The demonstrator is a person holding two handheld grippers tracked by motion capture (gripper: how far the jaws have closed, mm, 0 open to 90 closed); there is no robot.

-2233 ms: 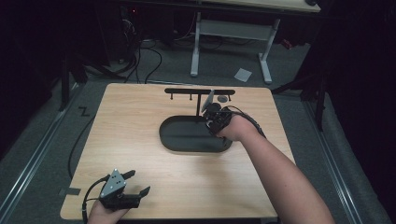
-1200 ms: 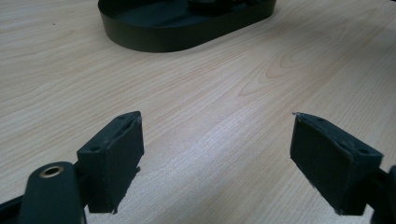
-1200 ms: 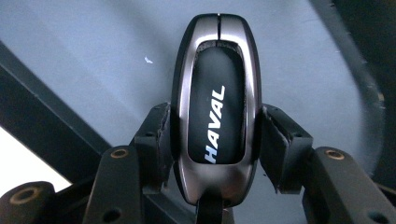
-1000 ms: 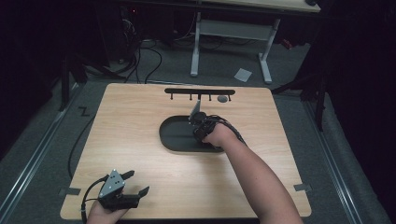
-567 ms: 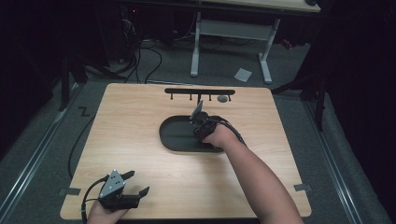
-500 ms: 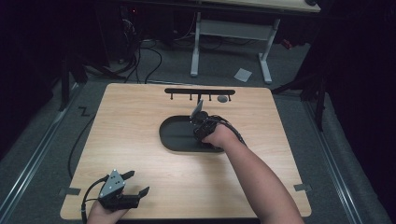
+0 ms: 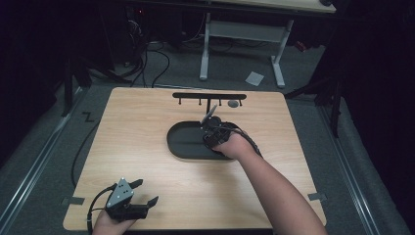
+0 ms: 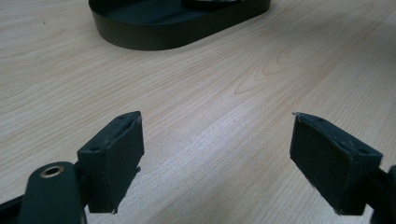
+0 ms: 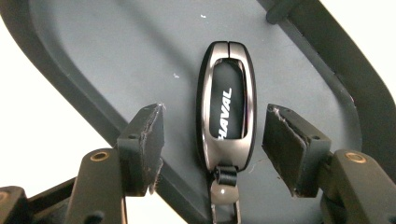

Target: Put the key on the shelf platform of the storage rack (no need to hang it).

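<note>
The car key (image 9: 227,119) lies flat in the black tray (image 7: 183,144) at the table's middle, so the placing looks done. The right gripper (image 9: 212,140) has just been opening, fingers spread clear either side of it; only withdrawing seems left. The left gripper (image 8: 215,158) rests spread and empty near the front left corner.

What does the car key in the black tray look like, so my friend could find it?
Find the wooden table, then the black oval tray in its middle. Flat on the tray floor, between the open jaws of the right tool, lies the car key: a dark oval fob with a silver rim, a small ring at one end and the white word HAVAL on it.
</note>
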